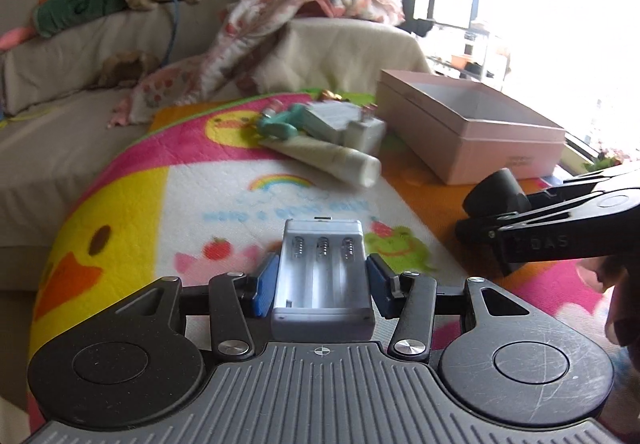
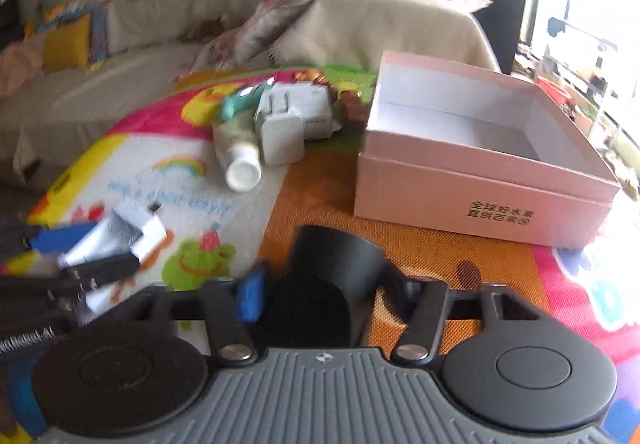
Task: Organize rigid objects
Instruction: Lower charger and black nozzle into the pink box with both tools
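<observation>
Left claw [image 1: 322, 280] clamped on a grey 3-slot battery holder [image 1: 323, 272], blue pads tight against both its long sides, slots facing up, held above the cartoon-print mat [image 1: 132, 204] covering the tabletop. Right claw [image 2: 320, 290] clamped on a black curved object [image 2: 332, 284], blurry, can't tell what it is; in the left wrist view it sits at the right edge, just short of the pink box [image 1: 472, 132]. Pink box is open-topped, white inside, nothing visible in it, standing on the orange part of the mat near the window side. Open mat between the 2 claws and the box front wall [image 2: 480, 208], so the path there is free. Left of the box, a small pile: white tube [image 2: 240, 160] lying with its cap toward the claws, white plug adapter [image 2: 280, 128] touching it, teal item [image 2: 240, 100] behind, small carton [image 1: 328, 116] beside them. Pile sits just beside the box's left wall, narrow gap. Mat's left edge drops off toward the beige sofa [image 1: 60, 132]; floral blanket [image 1: 312, 0] heaped beyond the far edge.
</observation>
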A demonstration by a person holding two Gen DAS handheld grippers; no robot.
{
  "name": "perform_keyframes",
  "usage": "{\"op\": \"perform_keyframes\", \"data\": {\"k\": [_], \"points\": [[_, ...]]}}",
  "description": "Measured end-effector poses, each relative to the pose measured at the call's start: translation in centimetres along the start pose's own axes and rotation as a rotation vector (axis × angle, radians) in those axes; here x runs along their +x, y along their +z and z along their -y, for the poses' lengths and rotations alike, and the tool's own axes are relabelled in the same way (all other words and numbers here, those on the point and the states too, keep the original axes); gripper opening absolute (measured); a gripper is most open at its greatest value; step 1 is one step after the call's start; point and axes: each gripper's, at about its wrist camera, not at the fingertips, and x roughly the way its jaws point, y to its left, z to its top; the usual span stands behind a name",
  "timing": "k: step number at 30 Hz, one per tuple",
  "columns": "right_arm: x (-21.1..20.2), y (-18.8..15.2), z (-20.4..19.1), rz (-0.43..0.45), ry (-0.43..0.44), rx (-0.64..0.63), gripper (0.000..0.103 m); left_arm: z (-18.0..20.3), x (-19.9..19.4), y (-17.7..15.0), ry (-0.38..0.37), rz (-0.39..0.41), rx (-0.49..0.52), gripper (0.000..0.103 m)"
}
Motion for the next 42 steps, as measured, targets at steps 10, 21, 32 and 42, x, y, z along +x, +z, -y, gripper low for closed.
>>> {"op": "perform_keyframes", "data": {"k": [10,21,32,42], "points": [[-9.3,-1.8,6.9,0.145,0.000,-0.021,0.050,6.8,-2.5,5.8,-0.253,0.086,0.092,0.053],[-9.0,10.9,11.4,0.484,-0.199,-0.076,0.075,11.1,6.3,24.6,-0.297,0.206,-0.029,0.052],[-5.3,1.2,11.6,0.320,-0.123,0.131,0.087,8.3,8.3,15.1,-0.211,0.148,-0.027,0.051],[-2.2,-2.6,7.5,0.214,-0.052,0.101,0.087,0.6,4.2,8.2,0.070,0.090,-0.111,0.051]]}}
